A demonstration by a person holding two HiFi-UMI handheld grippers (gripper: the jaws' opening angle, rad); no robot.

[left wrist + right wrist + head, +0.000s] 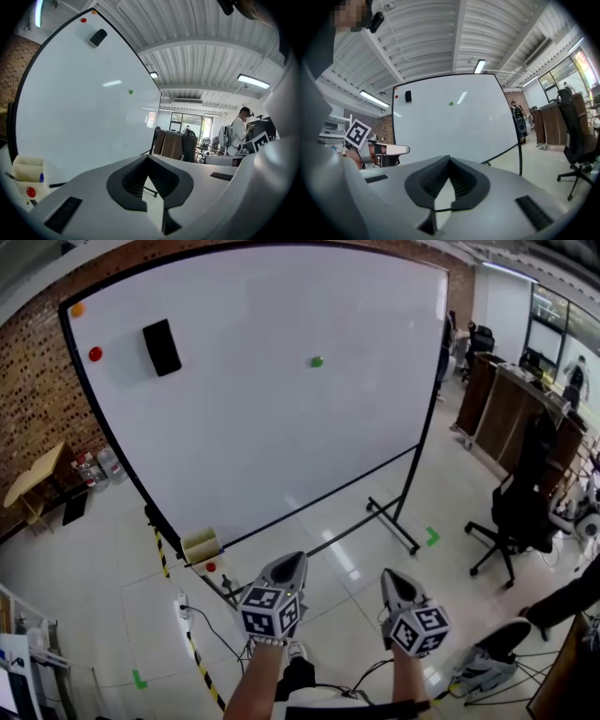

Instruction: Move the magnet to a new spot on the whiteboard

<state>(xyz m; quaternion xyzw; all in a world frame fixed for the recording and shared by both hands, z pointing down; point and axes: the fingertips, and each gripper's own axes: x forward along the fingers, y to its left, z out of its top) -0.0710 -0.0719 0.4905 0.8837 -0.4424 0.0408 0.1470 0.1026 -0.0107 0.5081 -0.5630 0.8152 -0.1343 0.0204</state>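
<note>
Both grippers are closed tight and hold nothing. The left gripper and the right gripper each have their jaws pressed together, tip to tip. No magnet has been picked up, so I think the job has not really started. The whiteboard stands far off in front of me, well apart from both tools. A green magnet sits alone near the top middle of the board. A red magnet and an orange magnet are up in the far left corner, next to a black eraser. One more red one lies by the small tray at the bottom left. I can't tell for sure which one I am meant to move, but I guess the green one. All the steps are left: get close, open up, grab a magnet, stick it somewhere else, let go. My two hands are low and side by side, a little apart. They point at the board almost flat, tipped down just a bit.
</note>
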